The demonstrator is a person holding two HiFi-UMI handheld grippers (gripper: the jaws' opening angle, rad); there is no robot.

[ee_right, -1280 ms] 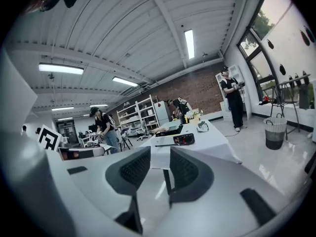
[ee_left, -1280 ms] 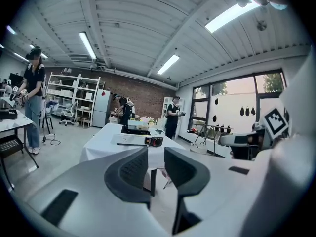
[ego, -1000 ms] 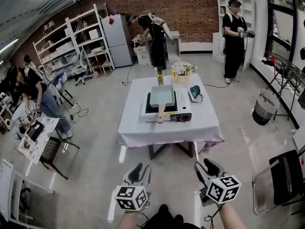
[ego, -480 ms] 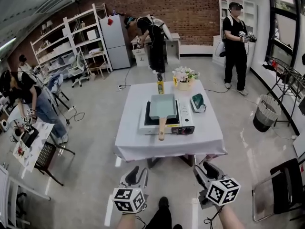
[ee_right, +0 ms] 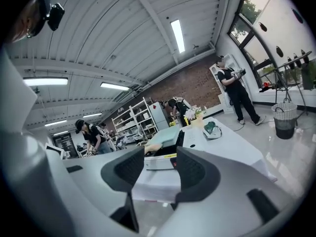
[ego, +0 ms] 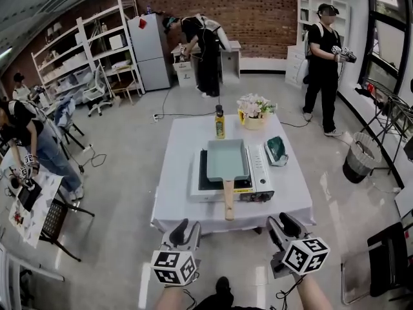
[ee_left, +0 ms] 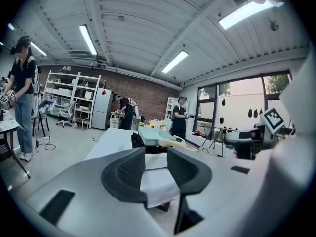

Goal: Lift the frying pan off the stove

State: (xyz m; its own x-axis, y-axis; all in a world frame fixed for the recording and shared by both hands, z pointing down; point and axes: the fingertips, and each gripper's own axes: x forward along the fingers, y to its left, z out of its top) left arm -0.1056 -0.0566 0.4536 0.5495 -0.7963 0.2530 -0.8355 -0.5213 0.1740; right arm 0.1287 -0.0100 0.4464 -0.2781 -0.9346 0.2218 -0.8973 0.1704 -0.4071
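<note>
— Brick-walled workshop, white-clothed table (ego: 175, 173) ahead. Where's the pan?
— Rectangular pale-green frying pan (ego: 227, 160) sits on the boxy white stove (ego: 259, 172), its wooden handle (ego: 228, 200) pointing at me, handy to grab.
— Jaws?
— I hold the left gripper (ego: 187, 228) and right gripper (ego: 279, 221) short of the table, jaws spread, nothing between.
</note>
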